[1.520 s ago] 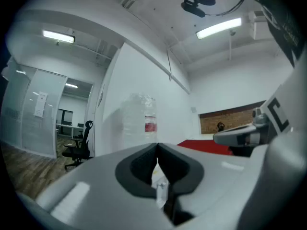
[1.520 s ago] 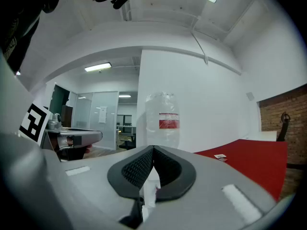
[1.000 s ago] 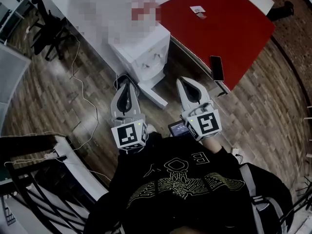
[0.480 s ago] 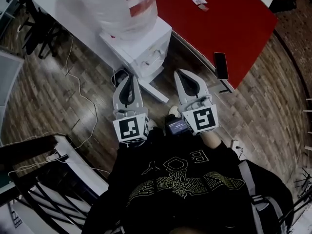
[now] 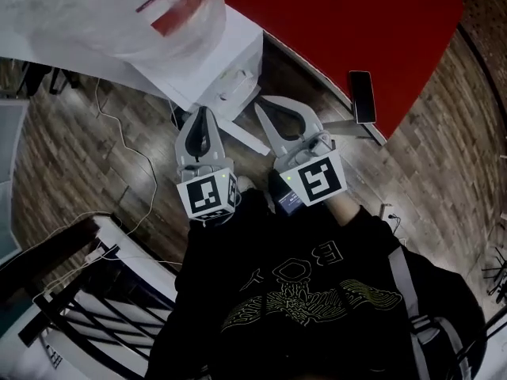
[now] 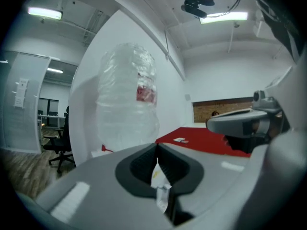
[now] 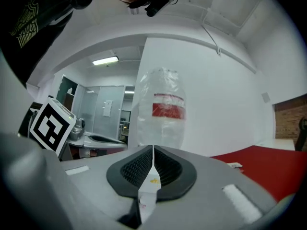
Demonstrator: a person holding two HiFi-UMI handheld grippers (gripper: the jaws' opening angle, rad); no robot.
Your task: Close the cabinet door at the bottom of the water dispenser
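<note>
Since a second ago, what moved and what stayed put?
The left claw and the right claw both moved forward, nearer the white water dispenser with its clear plastic bottle. Nothing was grabbed or let go. Both claws stayed shut and empty, and the black phone stayed on the red table.

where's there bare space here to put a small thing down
The red table is bare across its middle, beyond the phone on its near edge. The wood floor right of that table is open too. Crowded: cables trail over the floor left of the water dispenser.
</note>
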